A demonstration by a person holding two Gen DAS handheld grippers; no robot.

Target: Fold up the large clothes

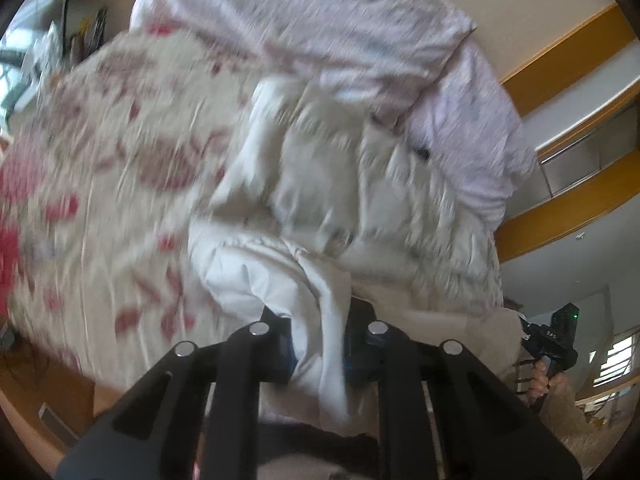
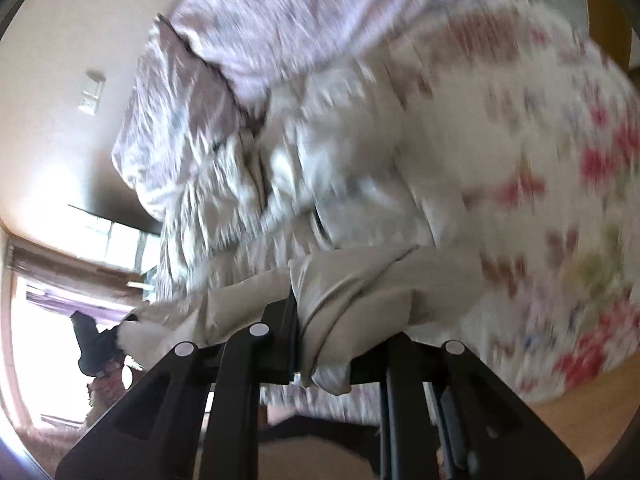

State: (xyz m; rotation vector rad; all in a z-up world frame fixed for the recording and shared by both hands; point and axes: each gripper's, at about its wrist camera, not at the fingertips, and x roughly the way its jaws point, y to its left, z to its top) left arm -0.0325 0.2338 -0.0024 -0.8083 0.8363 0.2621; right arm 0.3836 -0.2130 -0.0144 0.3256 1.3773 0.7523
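Both frames heavily motion-blurred. Left gripper has its jaws closed on a bunched fold of a white garment; cloth is squeezed between the two black fingers and trails down past them toward the camera. Right gripper likewise pinches a gathered edge of the same white garment, fabric wadded between its jaws and hanging over the near side.

Garment stretches between the two grippers and spreads away from them, crumpled, lying on a floral bedspread with red and pink flowers. In the right wrist view the floral bedspread fills the right side. A lilac patterned pillow sits at the far end, beyond the garment; in the right wrist view the pillow is at far upper left.

In the left wrist view the right gripper shows at the far right edge, held by a hand. In the right wrist view the left gripper shows dark at the far left, with white cloth running to it.

Wooden shelving at right in the left view. Wall switch and bright window at left in the right view. Wood floor at near right.
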